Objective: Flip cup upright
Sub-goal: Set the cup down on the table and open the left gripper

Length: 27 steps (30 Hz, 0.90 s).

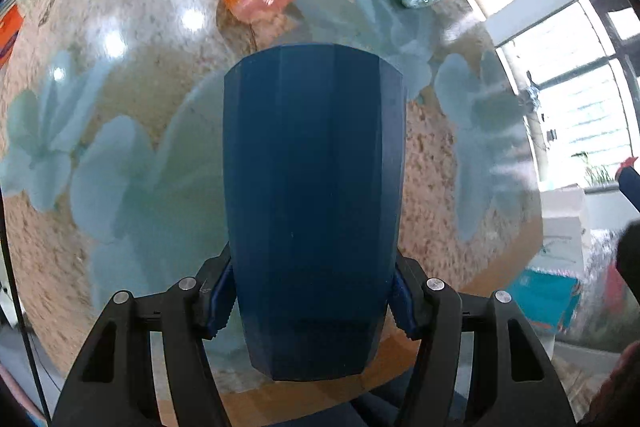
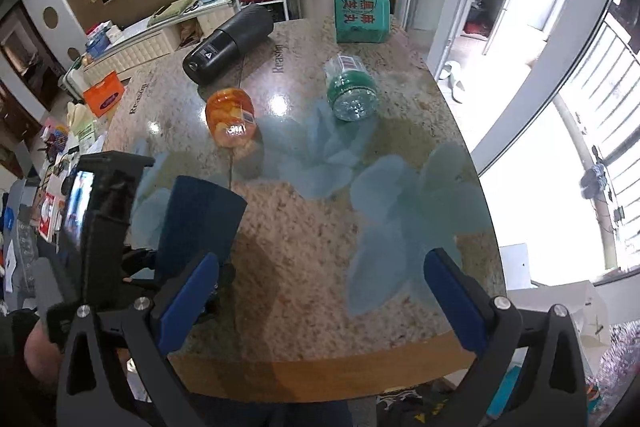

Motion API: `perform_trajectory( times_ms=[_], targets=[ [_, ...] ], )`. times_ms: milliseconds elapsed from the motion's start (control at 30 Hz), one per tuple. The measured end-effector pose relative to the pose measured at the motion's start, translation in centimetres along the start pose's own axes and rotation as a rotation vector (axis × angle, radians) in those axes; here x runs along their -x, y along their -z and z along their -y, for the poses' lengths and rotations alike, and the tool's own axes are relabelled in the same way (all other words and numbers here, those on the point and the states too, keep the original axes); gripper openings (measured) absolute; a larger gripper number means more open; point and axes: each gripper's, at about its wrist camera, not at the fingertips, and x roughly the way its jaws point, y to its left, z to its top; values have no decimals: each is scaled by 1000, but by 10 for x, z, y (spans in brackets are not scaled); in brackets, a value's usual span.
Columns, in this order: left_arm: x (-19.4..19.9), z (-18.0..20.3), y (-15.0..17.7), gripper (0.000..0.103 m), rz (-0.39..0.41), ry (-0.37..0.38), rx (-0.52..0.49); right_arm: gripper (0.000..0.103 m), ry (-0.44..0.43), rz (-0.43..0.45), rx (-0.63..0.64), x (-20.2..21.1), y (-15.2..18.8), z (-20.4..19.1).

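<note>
A dark blue faceted cup (image 1: 314, 187) fills the middle of the left wrist view. My left gripper (image 1: 312, 303) is shut on it, with the blue pads pressed on both sides near its narrower end. The cup points away from the camera over the glass-topped table (image 1: 120, 87). In the right wrist view the same cup (image 2: 200, 223) appears at the left, held by the left gripper, near the table's front left edge. My right gripper (image 2: 320, 291) is open and empty above the table's near edge.
An orange jar (image 2: 230, 117), a green plastic bottle (image 2: 352, 93) and a black flask (image 2: 228, 45) lie on their sides across the table's middle and back. A teal tissue pack (image 2: 362, 15) stands at the far edge. Windows are at the right.
</note>
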Motion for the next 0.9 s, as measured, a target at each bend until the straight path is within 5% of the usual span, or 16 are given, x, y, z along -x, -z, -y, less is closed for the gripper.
perform_trajectory(
  times_ms=[233,533,900],
  targets=[
    [-22,4,4,67,-2,-12,91,103,-32,-17,52,-9,5,16],
    [-30,16,4,69,5,-99,55,103,-63,-19,77,-8,7,29],
    [-41,17,-6,98,-11,-102,70,103,-72,-13,88,-10,4,34]
  ],
)
